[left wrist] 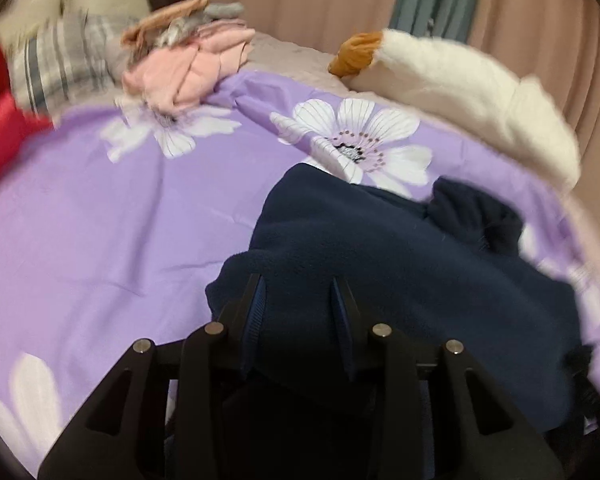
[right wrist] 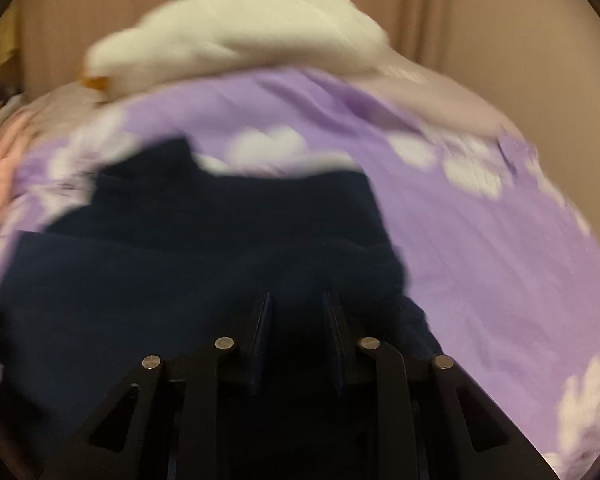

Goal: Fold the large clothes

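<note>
A dark navy fleece garment (left wrist: 380,256) lies bunched on a purple flowered bed sheet (left wrist: 120,220). My left gripper (left wrist: 298,284) has its two fingers apart with navy fleece filling the gap between them. In the right wrist view the same garment (right wrist: 200,240) spreads in front of my right gripper (right wrist: 296,298), whose fingers also stand apart with dark fleece between them. This view is blurred. Whether either gripper pinches the cloth is unclear.
A white plush toy with an orange beak (left wrist: 460,88) lies at the far edge of the bed and also shows in the right wrist view (right wrist: 236,36). A pile of pink and grey clothes (left wrist: 188,60) and a striped pillow (left wrist: 60,64) sit at the far left. Curtains hang behind.
</note>
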`<state>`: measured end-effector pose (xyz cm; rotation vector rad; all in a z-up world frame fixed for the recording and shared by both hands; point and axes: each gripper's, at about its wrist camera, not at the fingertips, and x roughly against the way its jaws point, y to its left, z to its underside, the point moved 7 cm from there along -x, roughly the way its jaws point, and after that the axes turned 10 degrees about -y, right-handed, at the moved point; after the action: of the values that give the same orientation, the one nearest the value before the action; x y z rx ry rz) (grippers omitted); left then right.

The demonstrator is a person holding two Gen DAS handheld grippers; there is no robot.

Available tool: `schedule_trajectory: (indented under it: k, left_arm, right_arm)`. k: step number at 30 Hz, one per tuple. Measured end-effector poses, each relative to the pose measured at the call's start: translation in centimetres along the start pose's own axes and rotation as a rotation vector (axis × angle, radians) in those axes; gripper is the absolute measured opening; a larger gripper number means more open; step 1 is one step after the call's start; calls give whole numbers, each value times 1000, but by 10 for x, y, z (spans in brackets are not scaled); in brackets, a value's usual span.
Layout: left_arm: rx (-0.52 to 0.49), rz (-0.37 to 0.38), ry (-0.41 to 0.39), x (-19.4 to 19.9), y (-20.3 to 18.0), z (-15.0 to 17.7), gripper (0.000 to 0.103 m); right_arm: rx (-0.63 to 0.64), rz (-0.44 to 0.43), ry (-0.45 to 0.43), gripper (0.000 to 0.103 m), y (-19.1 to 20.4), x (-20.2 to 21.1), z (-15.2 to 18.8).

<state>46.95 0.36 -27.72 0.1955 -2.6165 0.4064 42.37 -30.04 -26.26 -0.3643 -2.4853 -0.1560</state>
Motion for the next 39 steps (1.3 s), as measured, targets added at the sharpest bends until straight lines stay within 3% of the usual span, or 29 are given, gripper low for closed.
schedule_trajectory:
  k: [2, 4, 11, 15, 18, 19, 21, 22, 23, 24, 25, 26, 27, 29, 33, 34, 35, 37, 39]
  left_arm:
    - [36, 28, -12, -1, 2, 3, 36]
    - [20, 15, -9, -3, -2, 4, 36]
    - [-91, -80, 17, -13, -14, 11, 36]
    - [-98, -86, 10, -6, -12, 10, 38]
    - [-85, -55, 60, 17, -3, 15, 39]
    - [-111, -73, 90, 26, 2, 21, 61]
    - [-119, -127, 172, 46, 26, 41, 81]
    - [-100, -120, 195, 51, 36, 49, 82]
    - [2, -64, 223, 65, 56, 63, 81]
    - [88, -16, 200, 79, 71, 66, 76]
    - [129, -5, 185, 89, 80, 67, 69]
    - [165, -18, 181, 101, 94, 69, 69]
    - [180, -40, 187, 114, 106, 73, 69]
    - [166, -30, 202, 136, 118, 82, 70]
    - [51, -36, 193, 175, 125, 105, 71]
    - [44, -32, 187, 181, 127, 110, 72]
    - [48, -19, 182, 188, 131, 115, 72]
    - [63, 4, 180, 197, 135, 121, 72]
    - [83, 42, 191, 203, 136, 125, 73]
  right_arm:
    - [-133, -112, -58, 0, -19, -1, 4]
    - [-186, -109, -61, 0, -30, -6, 7]
    - [-55, -20, -42, 0, -11, -12, 6]
    - [-52, -16, -46, 0, -11, 0, 3]
    - [-116, -80, -47, 0, -20, 24, 15]
    - [-159, -104, -33, 0, -27, 33, 21]
    - [-201, -144, 17, 0, -41, 48, 35]
    - [-221, -182, 35, 0, -50, 58, 44]
    - [-236, -210, 39, 0, -54, 65, 49]
    - [-245, -229, 46, 0, -58, 74, 55]
    - [-224, -194, 57, 0, -64, 83, 62]
    - [-145, -45, 73, 0, -74, 91, 72]
    - [-84, 32, 73, 0, -80, 97, 80]
    - [-78, -26, 58, 0, -84, 112, 92]
    - [-223, -82, 71, 0, -106, 142, 105]
    - [-236, -86, 71, 10, -111, 149, 109]
    - [-229, -90, 71, 32, -113, 156, 113]
    - [-191, -48, 73, 64, -119, 168, 120]
    - [-169, -16, 41, 68, -129, 180, 128]
